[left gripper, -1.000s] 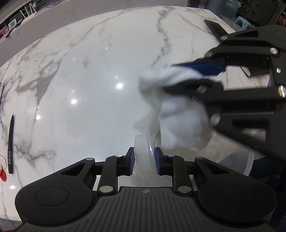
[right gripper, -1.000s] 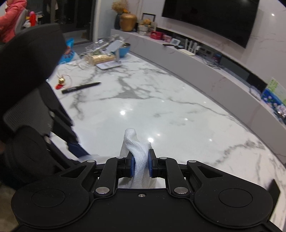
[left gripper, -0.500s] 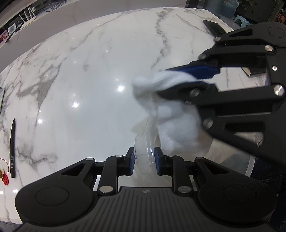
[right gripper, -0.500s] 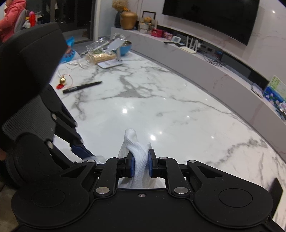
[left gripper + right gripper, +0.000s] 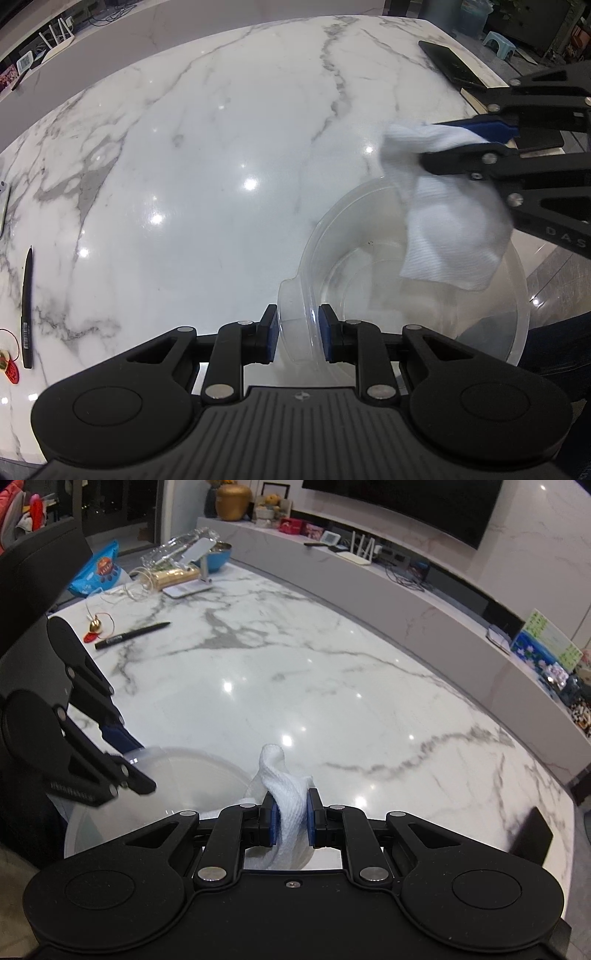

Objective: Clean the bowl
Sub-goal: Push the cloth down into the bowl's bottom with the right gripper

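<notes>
A clear plastic bowl (image 5: 373, 280) is held at the near edge of the marble table, tilted with its mouth toward the right. My left gripper (image 5: 297, 334) is shut on its rim tab. My right gripper (image 5: 291, 821) is shut on a white cloth (image 5: 288, 797). In the left wrist view the right gripper (image 5: 461, 142) comes in from the right and the cloth (image 5: 443, 221) hangs over the bowl's far right rim. The bowl (image 5: 177, 786) also shows in the right wrist view, left of the cloth, with the left gripper (image 5: 122, 753) on it.
A black pen (image 5: 26, 306) and a red charm (image 5: 9, 371) lie at the left of the marble table (image 5: 221, 166). A black phone (image 5: 448, 66) lies at the far right. Bags, a blue bowl (image 5: 218, 557) and a phone stand sit at the table's far end.
The right gripper with the cloth has moved away to the right and up, off the bowl's inside. The bowl's mouth now shows in full. The left gripper keeps its hold on the rim.
</notes>
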### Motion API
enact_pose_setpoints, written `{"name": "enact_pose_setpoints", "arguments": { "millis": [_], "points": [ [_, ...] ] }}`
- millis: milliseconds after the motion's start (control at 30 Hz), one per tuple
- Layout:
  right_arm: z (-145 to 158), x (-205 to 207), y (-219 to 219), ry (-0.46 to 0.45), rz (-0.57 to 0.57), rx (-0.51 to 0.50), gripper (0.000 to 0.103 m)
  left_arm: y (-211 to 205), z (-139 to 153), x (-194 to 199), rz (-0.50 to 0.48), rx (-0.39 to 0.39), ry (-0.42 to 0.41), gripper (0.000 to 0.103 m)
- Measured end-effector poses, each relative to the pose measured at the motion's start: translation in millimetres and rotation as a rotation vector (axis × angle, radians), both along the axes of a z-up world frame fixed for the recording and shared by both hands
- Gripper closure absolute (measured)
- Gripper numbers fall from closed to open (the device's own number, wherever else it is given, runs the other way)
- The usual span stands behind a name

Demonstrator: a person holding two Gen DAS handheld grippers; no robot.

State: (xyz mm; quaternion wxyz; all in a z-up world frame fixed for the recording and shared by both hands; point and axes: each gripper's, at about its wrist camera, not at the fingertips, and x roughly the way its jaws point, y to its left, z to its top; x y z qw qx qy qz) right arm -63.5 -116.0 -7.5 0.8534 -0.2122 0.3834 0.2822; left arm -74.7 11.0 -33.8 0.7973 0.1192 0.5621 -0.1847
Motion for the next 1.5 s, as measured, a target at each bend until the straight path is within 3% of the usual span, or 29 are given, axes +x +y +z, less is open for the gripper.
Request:
{"name": "enact_pose_setpoints", "arguments": {
  "millis": [733,1500],
  "points": [
    [12.6,-42.6,-31.3,0.07,0.047,-0.079,0.091,-2.2,-0.7,1.5,0.0,0.02,-0.008,0.082],
    [19.4,-82.7,-12.4,0.159,0.25,-0.095,0.091,-2.9,-0.5,1.9,-0.001,0.03,-0.011,0.081]
  ]
}}
